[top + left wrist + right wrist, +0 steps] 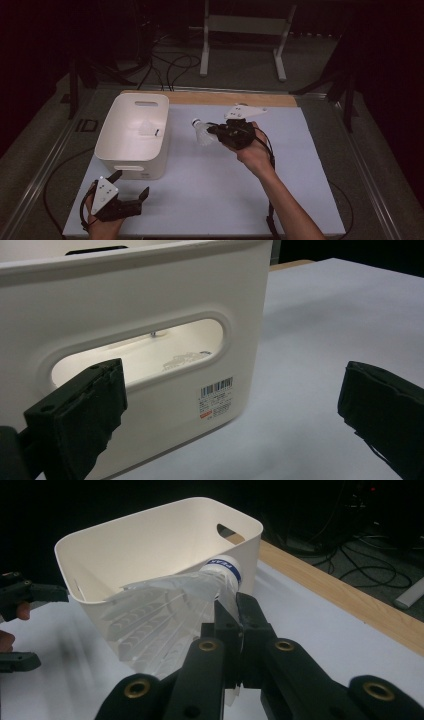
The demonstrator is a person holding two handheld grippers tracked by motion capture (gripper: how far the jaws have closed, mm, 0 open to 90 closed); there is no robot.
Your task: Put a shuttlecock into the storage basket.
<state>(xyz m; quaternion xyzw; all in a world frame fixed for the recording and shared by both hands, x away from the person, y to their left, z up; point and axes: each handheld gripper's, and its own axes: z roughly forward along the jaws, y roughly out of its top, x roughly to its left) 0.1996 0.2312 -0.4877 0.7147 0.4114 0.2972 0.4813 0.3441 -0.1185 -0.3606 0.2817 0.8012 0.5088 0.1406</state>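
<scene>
You're mid-transfer: right gripper (216, 132) is clamped on the feather skirt of a shuttlecock (201, 132), jaws pinched tight as the right gripper view shows, cork end with the blue band pointing toward the white bin (116, 150). The shuttlecock hangs in the air just beside the bin's right wall, above the white table (210, 200), not yet over the opening.

Another shuttlecock (146, 128) already lies inside the bin, so this looks like a load-the-bin job, partly done.

Left gripper (131, 186) sits near the bin's front wall, jaws spread wide with nothing between them. In the left gripper view it looks straight at the handle slot (140, 357). Idle, as far as I can judge.

Next move, my read: carry the right gripper left until the shuttlecock is clear over the rim, then let go. Watch the skirt: it's wide and soft, and could catch on the rim if you come in low. Keep the left gripper clear, or use it to steady the bin.
</scene>
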